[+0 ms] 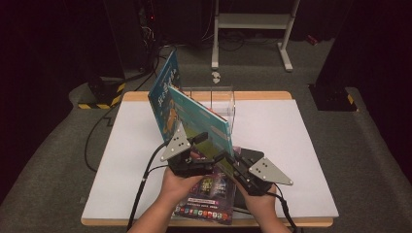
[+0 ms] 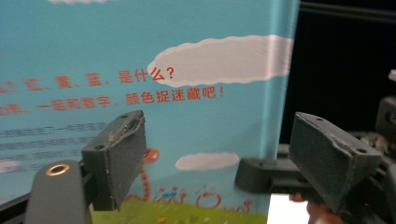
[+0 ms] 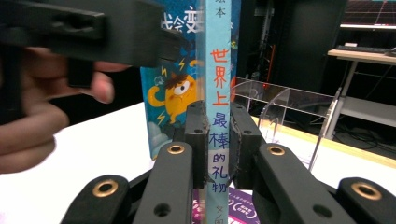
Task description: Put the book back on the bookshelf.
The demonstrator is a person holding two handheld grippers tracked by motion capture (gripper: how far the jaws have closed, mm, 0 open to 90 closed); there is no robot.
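left gripper (image 2: 219, 158) jaws spread wide | blue picture book (image 2: 140, 93) cover seen close behind, untouched

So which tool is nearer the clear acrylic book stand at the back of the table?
Neither clearly, as far as I can tell. The right tool is shut on the light-blue picture book's spine; the left tool is open beside its cover. Both are well short of the stand.
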